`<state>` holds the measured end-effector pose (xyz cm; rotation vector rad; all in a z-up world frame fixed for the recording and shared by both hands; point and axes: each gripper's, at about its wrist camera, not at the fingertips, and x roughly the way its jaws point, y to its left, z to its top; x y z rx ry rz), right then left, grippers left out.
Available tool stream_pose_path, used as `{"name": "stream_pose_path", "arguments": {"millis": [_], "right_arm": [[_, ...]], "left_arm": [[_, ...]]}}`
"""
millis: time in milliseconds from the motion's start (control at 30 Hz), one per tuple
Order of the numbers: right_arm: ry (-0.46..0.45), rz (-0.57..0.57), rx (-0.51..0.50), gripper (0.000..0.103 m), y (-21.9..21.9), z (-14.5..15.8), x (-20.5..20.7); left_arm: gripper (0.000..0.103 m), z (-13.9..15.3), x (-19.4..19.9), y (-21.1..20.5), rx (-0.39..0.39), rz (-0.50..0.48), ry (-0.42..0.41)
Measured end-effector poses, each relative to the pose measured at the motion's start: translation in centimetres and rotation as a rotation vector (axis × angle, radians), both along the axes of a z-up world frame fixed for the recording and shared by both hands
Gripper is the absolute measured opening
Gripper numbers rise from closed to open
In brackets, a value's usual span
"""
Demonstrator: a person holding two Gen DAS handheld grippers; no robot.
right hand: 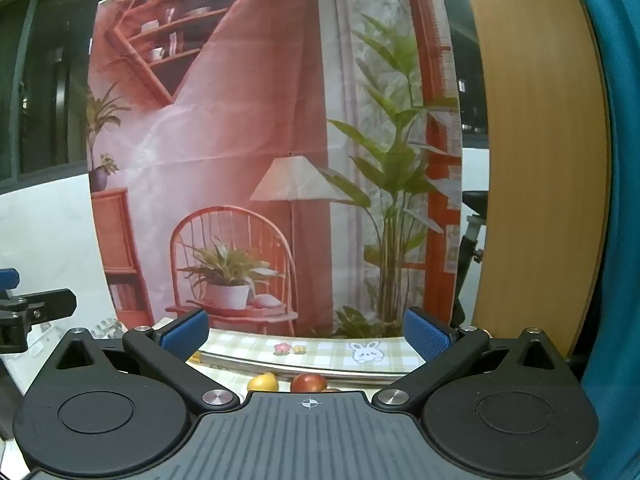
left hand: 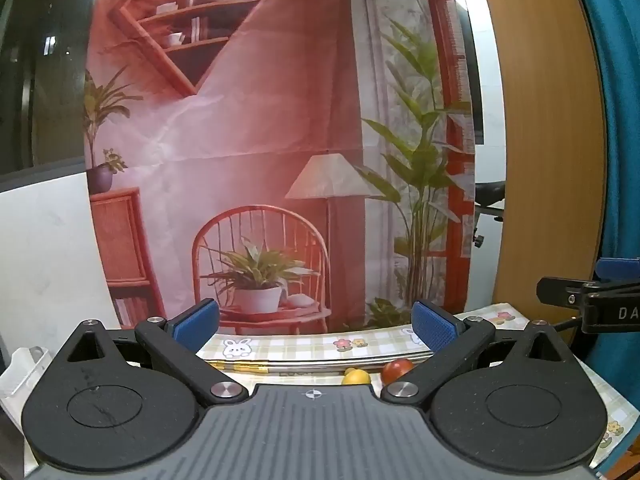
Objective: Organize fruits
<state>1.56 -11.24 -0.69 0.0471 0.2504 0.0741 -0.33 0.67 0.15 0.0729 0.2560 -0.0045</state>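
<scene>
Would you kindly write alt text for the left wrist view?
The left claw is open and empty above a checked tablecloth. A yellow fruit and a red fruit peek over its body. A printed backdrop of a red room hangs behind, and the right claw shows at the right edge.

one yellow fruit (right hand: pixel 263 382), one red fruit (right hand: pixel 308 382), two grippers (left hand: pixel 316 326)

glossy red fruit (right hand: pixel 307 382), cloth backdrop (right hand: pixel 240 120)
</scene>
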Motion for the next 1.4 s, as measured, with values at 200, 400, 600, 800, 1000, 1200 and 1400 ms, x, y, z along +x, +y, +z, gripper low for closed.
{"name": "stream_pose_path", "arguments": {"millis": [200, 400, 600, 800, 1000, 1200, 1400], "right_arm": [[0.030, -0.002, 0.038, 0.103, -0.5, 0.0, 0.3], [0.031, -0.001, 0.037, 0.103, -0.7, 0.0, 0.6], [0.029, 0.000, 0.036, 0.103, -0.7, 0.0, 0.6], [0.030, -0.002, 0.039, 0.103, -0.9, 0.0, 0.6], [0.030, -0.001, 0.038, 0.103, -0.9, 0.0, 0.6], [0.031, -0.002, 0.037, 0.103, -0.9, 0.0, 0.6], [0.029, -0.001, 0.037, 0.103, -1.0, 0.0, 0.6]], "left_arm": [[0.103, -0.2, 0.0, -0.4, 0.028, 0.012, 0.006], [0.103, -0.1, 0.2, -0.7, 0.029, 0.016, 0.012], [0.103, -0.1, 0.2, -0.8, 0.031, 0.019, 0.011], [0.103, -0.1, 0.1, -0.8, 0.029, 0.015, 0.009], [0.103, 0.0, 0.1, -0.9, 0.027, 0.016, 0.007], [0.103, 0.0, 0.0, -0.9, 0.026, 0.016, 0.006], [0.103, 0.1, 0.0, -0.8, 0.024, 0.016, 0.003]]}}
